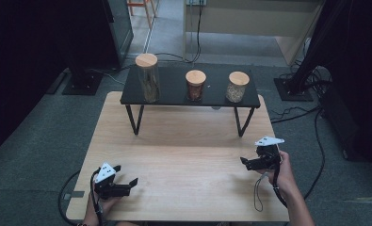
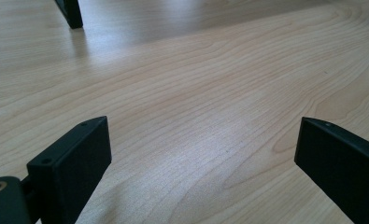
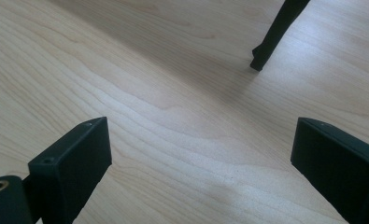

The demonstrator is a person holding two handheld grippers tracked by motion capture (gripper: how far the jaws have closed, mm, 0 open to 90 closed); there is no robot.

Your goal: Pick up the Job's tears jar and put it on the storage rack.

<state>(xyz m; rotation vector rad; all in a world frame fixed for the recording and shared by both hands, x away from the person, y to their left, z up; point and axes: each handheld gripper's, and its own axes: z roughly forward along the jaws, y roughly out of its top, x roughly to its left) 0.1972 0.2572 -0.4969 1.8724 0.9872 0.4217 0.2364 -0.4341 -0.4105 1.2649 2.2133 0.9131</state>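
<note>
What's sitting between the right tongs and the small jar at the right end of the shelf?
Nothing loose: in the high view, bare wooden table runs from the right tongs to the shelf's right leg below the jar.

You have three cork-lidded jars ahead of your grippers: a tall jar (image 1: 147, 78), a middle jar (image 1: 195, 85) and a right-hand jar (image 1: 237, 86). One black shelf (image 1: 174, 92) carries them, on one wooden table (image 1: 183, 155).

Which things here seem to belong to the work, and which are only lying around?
Likely for the work:
tall jar
middle jar
right jar
black shelf
left gripper, open
right gripper, open

Just around:
floor cables
black stand base
</note>
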